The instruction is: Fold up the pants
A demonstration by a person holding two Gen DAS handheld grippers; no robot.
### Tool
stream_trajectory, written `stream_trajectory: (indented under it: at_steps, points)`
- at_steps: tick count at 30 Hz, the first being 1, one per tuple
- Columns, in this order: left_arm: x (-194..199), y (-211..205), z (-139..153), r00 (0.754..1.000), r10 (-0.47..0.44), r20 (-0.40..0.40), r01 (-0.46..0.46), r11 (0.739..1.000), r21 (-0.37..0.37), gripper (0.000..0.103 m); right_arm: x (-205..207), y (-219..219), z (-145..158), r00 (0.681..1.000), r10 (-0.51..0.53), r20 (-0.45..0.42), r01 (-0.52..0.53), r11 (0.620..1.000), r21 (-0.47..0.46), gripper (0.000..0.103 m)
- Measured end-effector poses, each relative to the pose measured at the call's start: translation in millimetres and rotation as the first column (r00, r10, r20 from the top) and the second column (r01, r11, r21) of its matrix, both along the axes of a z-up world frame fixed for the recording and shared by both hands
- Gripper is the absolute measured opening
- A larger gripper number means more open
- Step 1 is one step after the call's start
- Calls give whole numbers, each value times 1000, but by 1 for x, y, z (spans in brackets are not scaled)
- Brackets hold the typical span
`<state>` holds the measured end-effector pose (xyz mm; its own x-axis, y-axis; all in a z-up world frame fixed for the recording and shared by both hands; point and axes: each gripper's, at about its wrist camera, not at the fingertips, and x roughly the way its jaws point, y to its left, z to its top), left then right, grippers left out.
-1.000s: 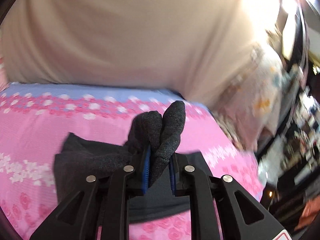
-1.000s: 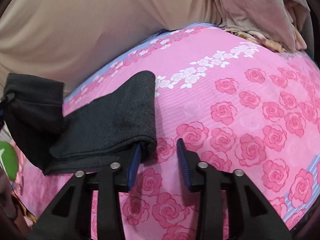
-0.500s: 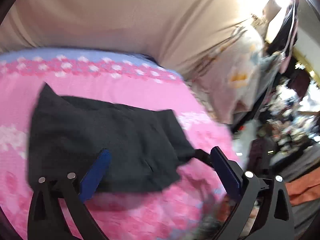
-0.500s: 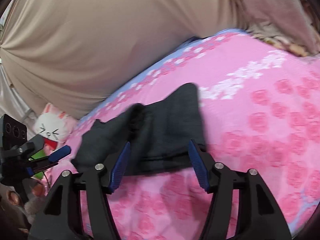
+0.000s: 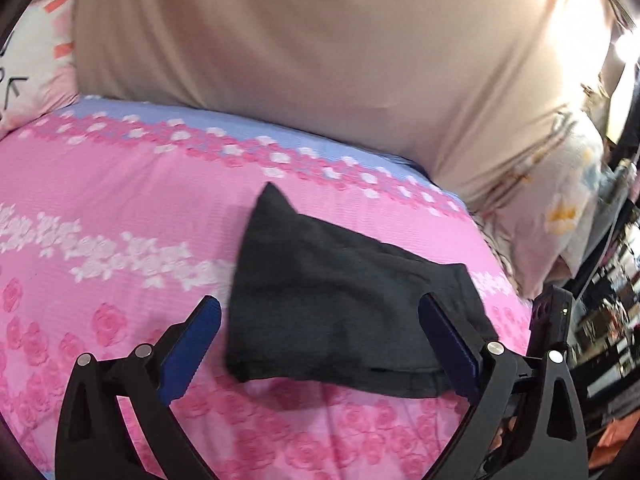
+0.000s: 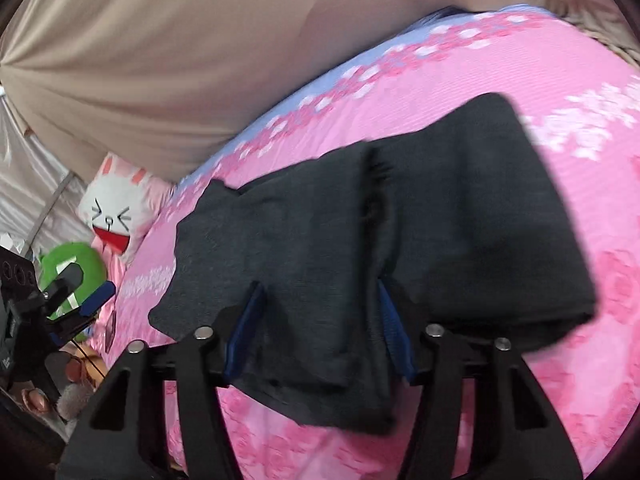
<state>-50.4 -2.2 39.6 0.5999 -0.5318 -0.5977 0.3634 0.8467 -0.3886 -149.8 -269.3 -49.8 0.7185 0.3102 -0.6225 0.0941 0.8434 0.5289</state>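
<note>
Pants (image 5: 340, 312) are lying as a compact dark bundle on the pink floral bedspread (image 5: 120, 220) in the left wrist view, already doubled over into a rough rectangle with one pointed corner sticking up toward the beige fabric wall (image 5: 320, 60) behind the bed. The left gripper (image 5: 320, 344) is hovering at the near edge with its blue pads spread wide, one pad off the cloth over the bedspread, the other in front of the bundle's right end; nothing is being pinched. A cartoon-face pillow (image 5: 32, 60) is sitting at the far left corner.

Seen through the right wrist view, the pants (image 6: 400, 240) are showing at least two stacked layers, with a raised ridge running through the middle where the fold is bunching. The right gripper (image 6: 320, 328) is sitting right at the near edge, its jaws closing, with a strip of the dark cloth lying between the pads; whether the pads are pressing the cloth yet cannot be told from the blur. The left gripper (image 6: 80, 300) is showing small at the left edge, beside a white rabbit plush (image 6: 116, 216) and a green plush (image 6: 72, 268).

Judging by the layers, most of the folding is looking done; what is probably remaining is squaring the edges, flattening the ridge, and perhaps one last fold.
</note>
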Motion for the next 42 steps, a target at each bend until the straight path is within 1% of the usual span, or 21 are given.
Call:
stream_trajectory:
  at_steps: [1, 2, 7, 9, 11, 13, 14, 18, 21, 23, 24, 26, 28, 30, 32, 34, 36, 37, 38, 40, 42]
  points:
    - [2, 7, -2, 1000, 16, -2, -16, 1000, 2, 96, 4, 4, 1, 1000, 4, -1, -4, 1000, -21, 23]
    - [3, 13, -2, 999, 35, -2, -35, 999, 11, 96, 9, 8, 7, 1000, 11, -4, -12, 1000, -29, 18]
    - [1, 35, 6, 997, 82, 13, -82, 997, 9, 96, -11, -3, 113, 968, -7, 250, 34, 994, -105, 16]
    - [0, 39, 6, 996, 91, 19, -91, 996, 8, 97, -18, -14, 133, 955, -40, 293, 98, 978, -186, 16]
    - [2, 39, 1, 996, 92, 1, -92, 996, 1, 97, -7, -33, 113, 974, -113, 195, 167, 942, -290, 16]
    - [4, 37, -5, 997, 79, -26, -79, 997, -9, 97, 12, -58, 50, 986, -165, -36, 149, 950, -276, 16]
    - [4, 35, -8, 997, 73, -33, -73, 997, -9, 97, 12, -61, 32, 981, -173, -86, 146, 955, -260, 16]
    - [9, 17, -12, 998, 45, -39, -43, 998, 35, 97, -16, -63, 41, 983, -180, 24, 182, 968, -175, 16]
    - [11, 6, -10, 999, 14, -40, -14, 1000, 22, 97, -22, -64, 45, 983, -175, 53, 182, 962, -206, 16]
    - [16, -3, -13, 999, -20, -50, 20, 1000, 7, 98, -11, -71, 18, 982, -178, -54, 160, 956, -247, 21]
    - [18, -6, -16, 997, -29, -66, 29, 1000, 3, 98, -8, -73, 14, 978, -197, -63, 176, 953, -247, 31]
    - [32, -15, -29, 987, -66, -144, 64, 998, -18, 98, -21, -76, 19, 977, -212, -21, 204, 961, -187, 38]
    - [45, -17, -44, 975, -50, -217, 44, 998, -34, 98, -33, -76, 28, 969, -249, 11, 246, 947, -208, 64]
    - [57, -17, -59, 958, -37, -285, 21, 998, -60, 98, -43, -77, 29, 959, -282, 18, 279, 935, -217, 80]
    - [68, -19, -75, 933, -51, -356, 11, 994, -111, 97, -46, -83, 22, 962, -273, 0, 270, 949, -165, 82]
    - [71, -23, -76, 936, -44, -348, 0, 992, -125, 97, -43, -88, 6, 964, -264, -36, 261, 963, -73, 82]
    - [76, -33, -78, 925, -118, -361, 57, 983, -177, 79, -36, -94, -8, 966, -250, -59, 251, 968, 2, 81]
    - [80, -40, -82, 910, -164, -381, 87, 974, -209, 42, -35, -91, -6, 967, -253, -38, 253, 967, -12, 68]
    - [85, -47, -88, 898, -173, -404, 102, 976, -190, 16, -30, -89, -6, 973, -226, -45, 226, 974, 0, 50]
    - [88, -43, -82, 908, -174, -380, 100, 973, -208, 12, -26, -83, 3, 977, -214, -25, 214, 977, 20, 29]
    - [84, -29, -58, 940, -159, -300, 95, 971, -218, 7, -25, -71, 26, 984, -177, 35, 177, 984, 5, 27]
